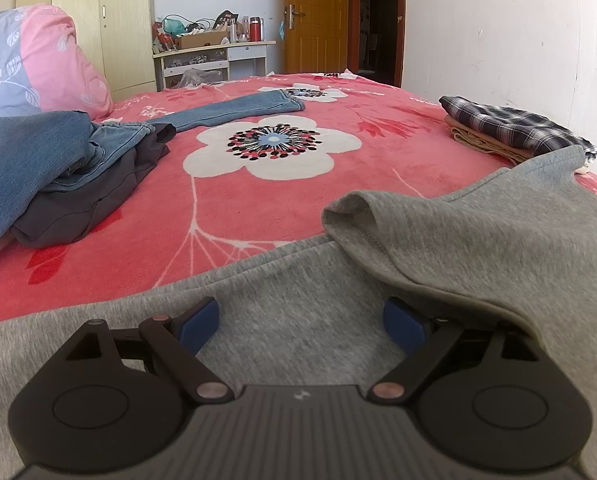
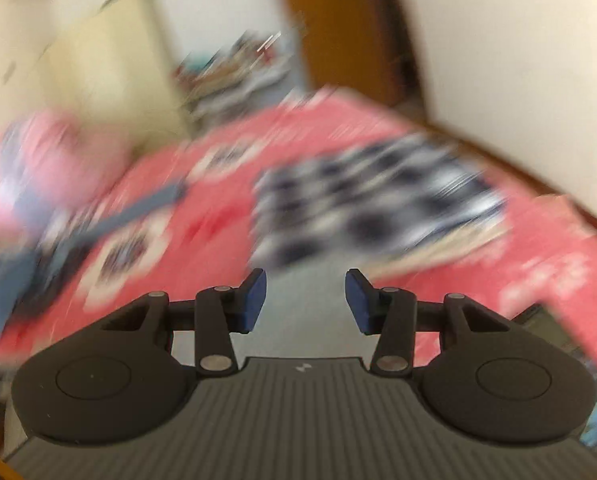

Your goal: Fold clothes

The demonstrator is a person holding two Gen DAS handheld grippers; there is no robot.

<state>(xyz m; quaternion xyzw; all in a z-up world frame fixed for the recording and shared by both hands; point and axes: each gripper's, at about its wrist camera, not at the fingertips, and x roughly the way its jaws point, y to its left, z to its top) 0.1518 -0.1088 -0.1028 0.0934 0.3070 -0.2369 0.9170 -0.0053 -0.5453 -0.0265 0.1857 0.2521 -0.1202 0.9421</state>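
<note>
Resting my left tool (image 1: 300, 322) low over the grey sweatshirt (image 1: 478, 248), I have its jaws spread wide with nothing pinched between them, the cloth lying flat under and between the blue pads (image 1: 200, 322). A sleeve (image 1: 362, 216) is already turned in over the body just ahead and to the right of this tool, so I judge the fold is partly made and this hand waits here to steady the fabric. My right tool (image 2: 305, 300) is released too: its jaws stand apart with only a strip of grey cloth showing beyond the gap, and no pad presses on anything. That view is badly smeared, so I cannot tell how near the cloth it sits. Ahead of the right tool lies the plaid shirt (image 2: 374, 204), already folded and stacked on a tan garment (image 1: 486, 144), set far to the right of my left tool, presumably as the finished pile. Far to the left of that tool the jeans (image 1: 38, 152) sprawl over a dark garment (image 1: 86, 204) on the bed (image 1: 258, 208), still unfolded, kept apart from the work in hand.
</note>
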